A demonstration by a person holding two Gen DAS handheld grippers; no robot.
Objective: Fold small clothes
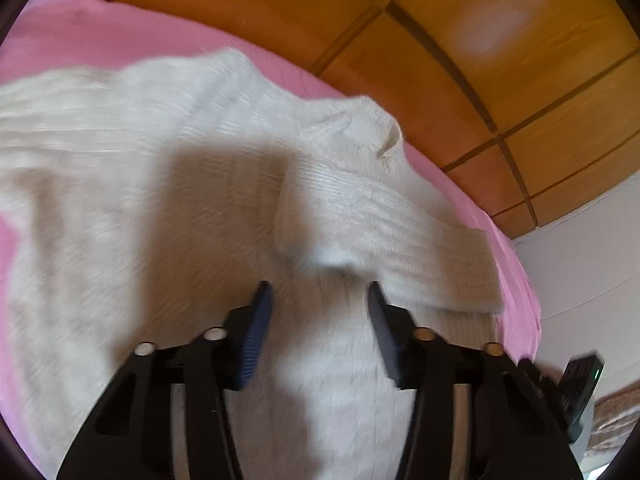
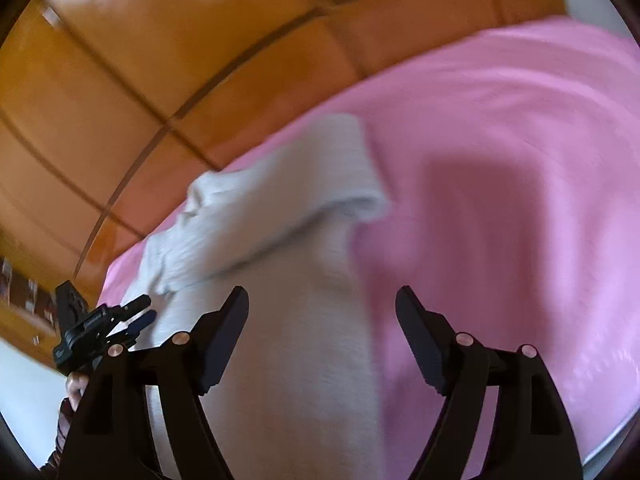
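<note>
A white knitted garment (image 1: 160,160) lies spread on a pink bed cover (image 1: 100,32), with a sleeve (image 1: 400,208) folded across it. My left gripper (image 1: 320,300) hovers just above the knit near the sleeve's end, its blue pads apart with nothing pinched between them. In the right wrist view the garment (image 2: 280,220) runs down the middle, its folded end toward the top. My right gripper (image 2: 322,300) stands wide open over the garment's right edge and the pink cover (image 2: 500,160). The left gripper (image 2: 138,314) shows small at the garment's left edge, held by a hand (image 2: 74,388).
Orange-brown wooden panelling (image 1: 480,80) rises behind the bed, also seen as panelling (image 2: 160,60) in the right wrist view. A pale wall (image 1: 580,260) stands at the right. The right gripper's body (image 1: 576,384) shows at the lower right edge. Both views are motion-blurred.
</note>
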